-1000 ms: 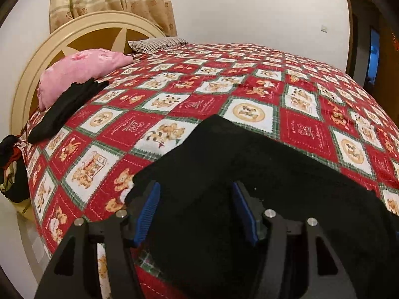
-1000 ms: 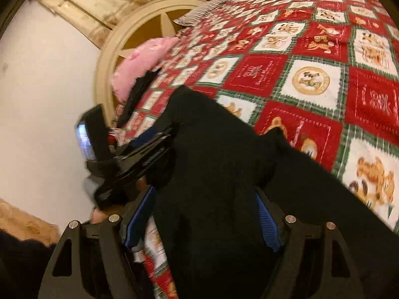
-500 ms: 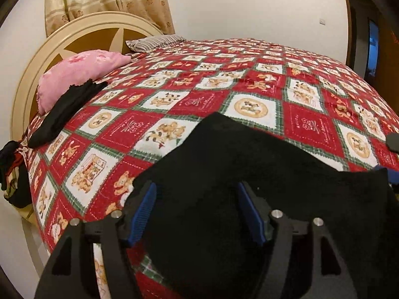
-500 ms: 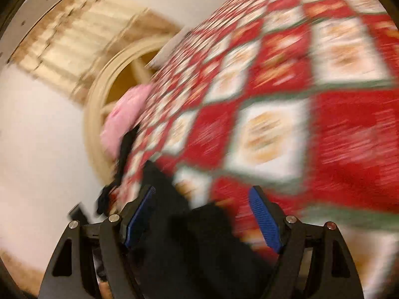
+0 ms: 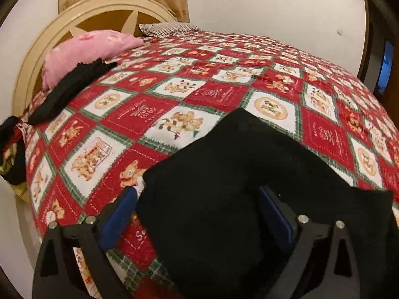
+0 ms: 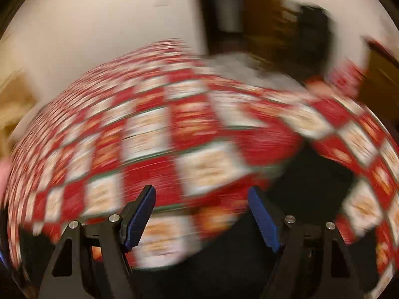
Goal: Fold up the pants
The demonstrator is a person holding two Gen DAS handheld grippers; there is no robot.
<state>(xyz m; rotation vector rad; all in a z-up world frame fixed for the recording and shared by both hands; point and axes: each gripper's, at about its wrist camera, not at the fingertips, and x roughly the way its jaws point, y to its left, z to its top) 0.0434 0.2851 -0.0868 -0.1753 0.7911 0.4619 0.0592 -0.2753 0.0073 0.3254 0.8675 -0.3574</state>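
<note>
The black pants (image 5: 224,186) lie on the bed in the lower middle and lower right of the left wrist view, spread as a broad dark slab whose peak points up toward the centre of the frame. In the right wrist view the pants (image 6: 316,172) show only as a dark patch at lower right, smeared by heavy blur.

The left tongs (image 5: 197,214) stand wide open with black cloth lying between and under the blue pads; nothing is pinched. The right tongs (image 6: 200,214) are also spread wide and hold nothing, with only the blurred quilt showing through the gap.

Beneath everything is the red, white and green patchwork quilt (image 5: 189,94). At upper left a second dark garment (image 5: 67,92) rests against a pink pillow (image 5: 84,49), in front of the round cream headboard (image 5: 32,64). A striped pillow (image 5: 172,28) lies at the top.

With both tongs empty, the likely trouble is a poor regrasp. The cloth is thick and dark, so layers are hard to tell apart: closing on a single layer would pull the fold open, and closing too deep could catch the quilt. The blur suggests fast travel on the right side, which could make it miss the hem or drag the pants askew.
</note>
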